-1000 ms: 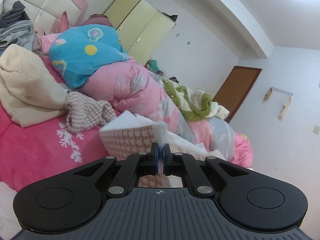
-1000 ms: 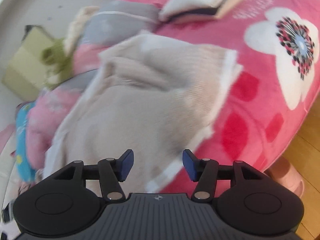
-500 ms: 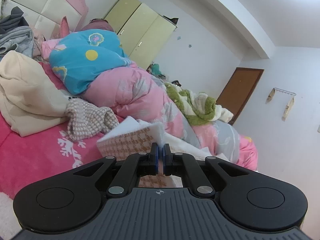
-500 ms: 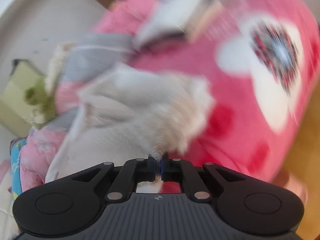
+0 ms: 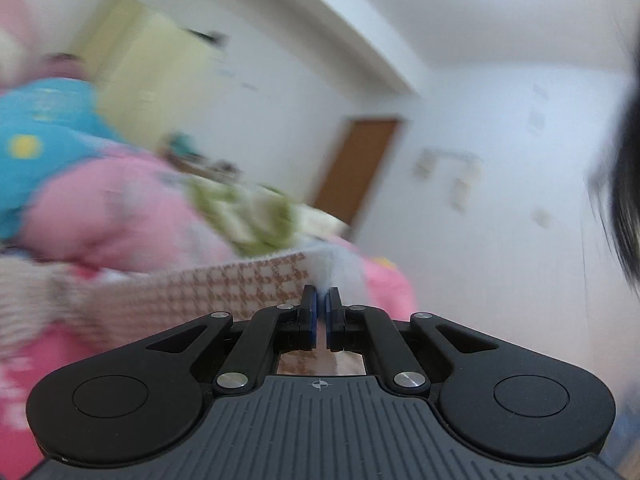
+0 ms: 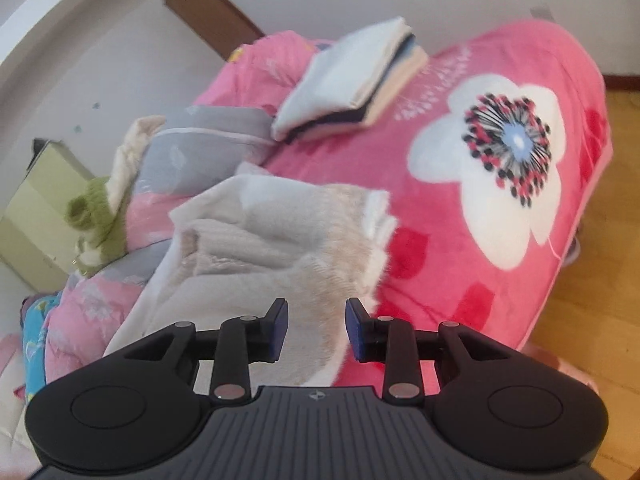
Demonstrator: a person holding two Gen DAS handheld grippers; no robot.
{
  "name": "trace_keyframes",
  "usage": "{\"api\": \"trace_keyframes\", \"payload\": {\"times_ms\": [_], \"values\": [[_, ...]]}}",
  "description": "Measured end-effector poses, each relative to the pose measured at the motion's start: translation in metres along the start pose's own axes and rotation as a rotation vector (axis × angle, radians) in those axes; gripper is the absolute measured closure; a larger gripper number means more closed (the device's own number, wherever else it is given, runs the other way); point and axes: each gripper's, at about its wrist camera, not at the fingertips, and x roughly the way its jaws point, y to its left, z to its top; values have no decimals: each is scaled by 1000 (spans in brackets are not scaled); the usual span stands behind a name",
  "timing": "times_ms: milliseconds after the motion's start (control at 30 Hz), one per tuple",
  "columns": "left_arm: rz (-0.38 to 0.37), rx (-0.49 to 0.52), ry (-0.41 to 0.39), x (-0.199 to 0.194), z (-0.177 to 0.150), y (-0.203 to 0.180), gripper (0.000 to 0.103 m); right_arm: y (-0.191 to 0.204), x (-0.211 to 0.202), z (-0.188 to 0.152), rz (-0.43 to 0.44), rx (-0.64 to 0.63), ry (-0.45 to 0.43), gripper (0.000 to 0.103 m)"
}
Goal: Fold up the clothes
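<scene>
Pink floral bed (image 6: 460,248): folded stack (image 6: 352,92), beige garment (image 6: 280,248), quilts (image 6: 192,148).

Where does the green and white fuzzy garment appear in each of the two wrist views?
Left wrist: green and white garment, blurred, centre-left, on the pink duvet, above the left gripper.
Right wrist: far left, beside the grey and pink duvet.
Shared landmark: the brown door.
</scene>
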Motion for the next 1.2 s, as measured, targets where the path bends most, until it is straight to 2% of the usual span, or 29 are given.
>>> {"api": "trace_keyframes", "payload": {"times_ms": [100,200,300,433,533,567,600,667,733,767,867,933,967,1000,1100,1167,1200], "values": [[-98,52,88,38,-18,-24,101,14,-2,-10,65,-57,41,69],[-140,56,184,69,-39,-34,101,44,9,-35,213,-154,177,69],[-138,65,236,77,-50,-37,101,74,19,-60,361,-250,314,69],[-134,79,236,67,-45,-38,101,113,38,-105,523,-362,481,69],[-136,78,241,62,-41,-41,101,134,52,-146,605,-438,607,69],[-138,70,254,63,-42,-41,101,138,59,-160,623,-437,679,69],[-139,53,282,67,-46,-40,100,140,63,-174,648,-426,756,69],[-130,10,368,78,-62,-36,99,140,62,-191,668,-415,817,69],[-92,-54,480,90,-85,-29,95,132,57,-190,650,-416,814,69],[-79,-86,532,94,-96,-26,94,121,56,-183,632,-376,818,69],[-108,-122,590,87,-114,-25,92,90,51,-163,556,-291,804,69],[-123,-110,584,74,-114,-26,79,72,43,-148,491,-270,766,69],[-129,-98,574,67,-112,-27,68,64,39,-140,461,-260,745,69],[-134,-86,564,59,-110,-28,65,57,35,-132,435,-250,724,69],[-105,-73,545,38,-99,-21,62,49,29,-109,406,-220,645,68],[-44,-84,542,25,-91,-13,61,53,28,-96,407,-208,587,65],[3,-80,550,19,-85,-10,61,55,28,-90,409,-199,562,61]]}}
